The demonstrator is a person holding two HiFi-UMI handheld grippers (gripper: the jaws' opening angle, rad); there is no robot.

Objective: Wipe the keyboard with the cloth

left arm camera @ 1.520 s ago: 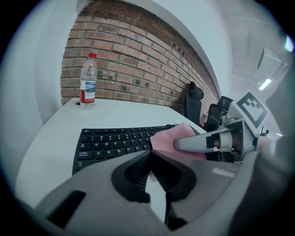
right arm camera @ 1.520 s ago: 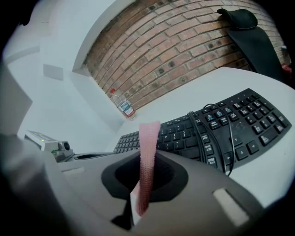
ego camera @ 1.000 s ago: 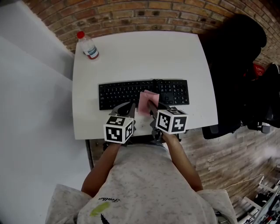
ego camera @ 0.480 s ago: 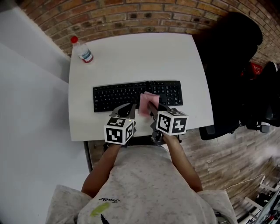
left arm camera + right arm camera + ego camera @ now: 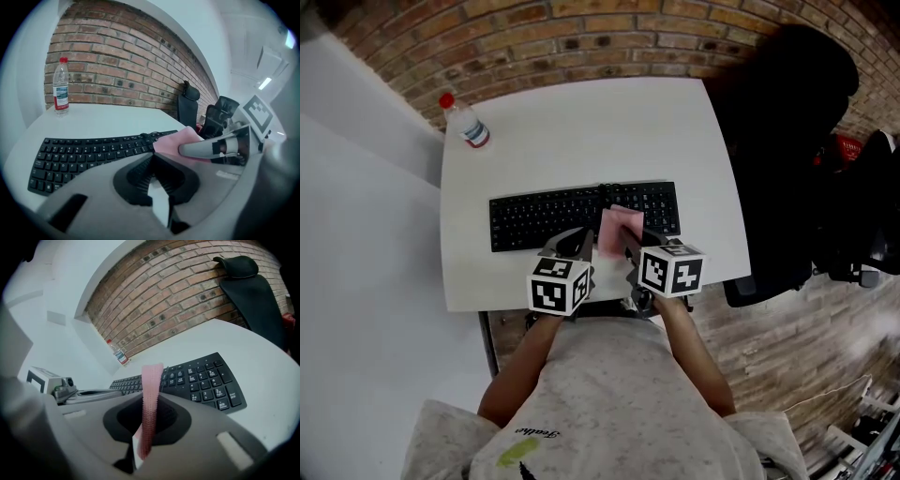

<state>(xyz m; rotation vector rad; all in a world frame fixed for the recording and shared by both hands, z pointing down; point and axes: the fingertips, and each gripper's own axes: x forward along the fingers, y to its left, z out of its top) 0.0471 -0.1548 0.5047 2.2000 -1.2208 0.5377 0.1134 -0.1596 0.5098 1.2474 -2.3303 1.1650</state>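
1. Keyboard (image 5: 553,216) and bench (image 5: 581,131) sat further left in frame than before.
2. Right gripper (image 5: 625,240) jaws clamped the pink cloth (image 5: 619,228) at frame centre, over the keys, seemingly poised for wiping.
3. Left gripper (image 5: 572,242) jaws were together, empty.

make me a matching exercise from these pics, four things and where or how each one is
Things:
1. cloth
2. keyboard
3. bottle
4. left gripper

Places or states:
a. upright at the far left corner of the table
b. shut, nothing between its jaws
c. pink, clamped in the jaws of the right gripper
d. black, lying flat across the table

Pairs: 1-c, 2-d, 3-a, 4-b
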